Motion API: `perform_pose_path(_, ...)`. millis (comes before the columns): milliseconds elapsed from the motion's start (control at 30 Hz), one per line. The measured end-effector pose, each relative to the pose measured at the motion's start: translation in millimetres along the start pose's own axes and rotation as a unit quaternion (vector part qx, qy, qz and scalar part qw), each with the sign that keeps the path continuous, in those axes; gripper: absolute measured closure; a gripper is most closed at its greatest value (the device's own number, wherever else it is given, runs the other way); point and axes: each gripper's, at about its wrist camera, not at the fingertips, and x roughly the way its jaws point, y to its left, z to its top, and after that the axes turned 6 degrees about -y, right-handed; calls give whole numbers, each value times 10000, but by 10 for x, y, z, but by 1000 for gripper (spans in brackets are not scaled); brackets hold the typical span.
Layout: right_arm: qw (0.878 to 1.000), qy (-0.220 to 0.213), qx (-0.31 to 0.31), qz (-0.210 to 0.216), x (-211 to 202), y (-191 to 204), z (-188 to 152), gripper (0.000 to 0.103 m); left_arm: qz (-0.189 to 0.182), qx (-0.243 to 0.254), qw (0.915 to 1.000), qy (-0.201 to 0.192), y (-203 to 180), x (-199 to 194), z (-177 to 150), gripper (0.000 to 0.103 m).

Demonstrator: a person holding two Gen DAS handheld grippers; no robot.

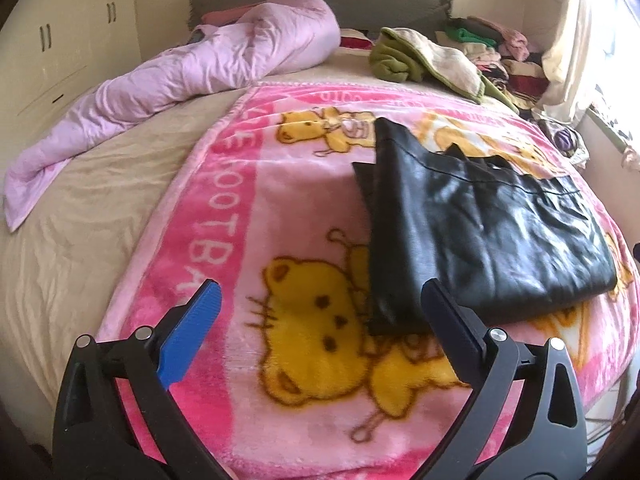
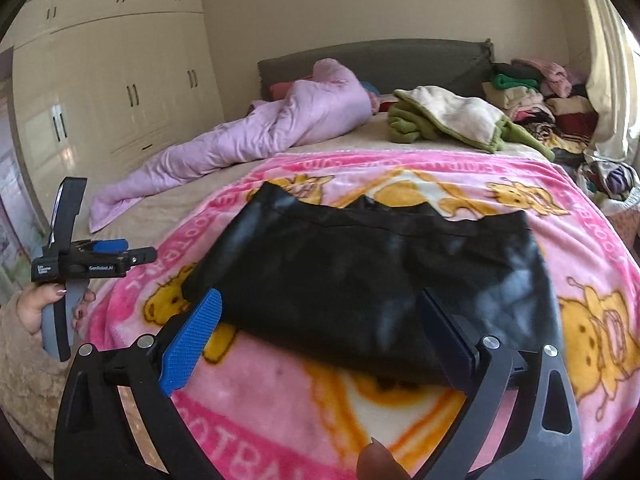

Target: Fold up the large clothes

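On the bed, spread over the pink cartoon-bear blanket (image 2: 520, 360), lies the black leather-look garment (image 2: 380, 280), already doubled into a rough rectangle with a shiny, creased top face, and both claws hang empty over it. Right claw (image 2: 320, 338) is wide open, its blue-padded fingers (image 2: 192, 344) straddling the near edge of the garment without gripping it; left claw (image 1: 318, 338) is just as wide open in its own view, hovering above the blanket beside the garment's near left corner (image 1: 394, 320). From the right wrist view you can also see the left tool (image 2: 100, 256) held out at the bed's left edge, well apart from the cloth. My read: the next fold wants a grip on the two near corners, one claw each, pinching through all layers (this stuff looks slick and stiff, so a shallow bite could slip), then lifting evenly so the far edge stays square. Harder to call: how many layers are stacked here, and whether that narrow strip (image 1: 362, 184) poking out on the garment's left is a sleeve or a lower layer. Jagged points along the far edge (image 2: 366, 202) might be a collar; motion blur smears the detail. Beyond sit a lilac duvet (image 1: 192, 68), a green-and-cream throw (image 2: 452, 120) and piled clothes (image 2: 532, 96).
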Motion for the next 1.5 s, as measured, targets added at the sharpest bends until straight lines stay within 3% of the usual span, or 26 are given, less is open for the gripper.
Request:
perform_pose_path(167,9999,54,-96,9,196,140,-34,9,75,-208,9998,-23,133,33,50,10)
perform_pose_path(233,9997,129,-133,-128,307,165,-55,42,35,-329,9994,-39,158,73,111,10)
perform_pose_path(267,9994,227,-134,-235,403,159,-73,64,22,-365,9993,-44,163,93,138,10)
perform_pose_path(300,9989,312,-86,-348,484,133,-91,74,16,-411,9991,-55,160,120,174,10)
perform_pose_path(400,9964,594,202,-578,701,0,-172,88,-113,-525,9985,-89,85,212,304,10)
perform_pose_path(600,9877,1165,624,-831,1016,-222,-451,92,-272,-536,9982,-42,-261,540,622,10)
perform_pose_path(767,9853,1315,772,-769,1142,-302,-582,93,-249,-629,9977,-22,-462,806,844,10)
perform_pose_path(833,9855,1380,745,-649,1120,-317,-485,93,-226,-606,9979,22,-525,910,911,10)
perform_pose_path(967,9932,696,631,-693,1000,-389,74,93,-81,-520,9986,81,-559,1096,971,10)
perform_pose_path(1033,9933,621,781,-580,1156,-482,304,93,-4,-513,9985,165,-541,1193,966,10)
perform_pose_path(1233,9848,1159,967,-859,1921,-745,531,92,111,-487,9983,314,-449,1448,862,10)
perform_pose_path(1367,9698,1804,1195,-1125,2390,-931,325,91,13,-390,9983,431,-435,1565,818,10)
perform_pose_path(1500,9679,1916,1075,-1224,2514,-918,208,91,-95,-396,9980,475,-415,1617,829,10)
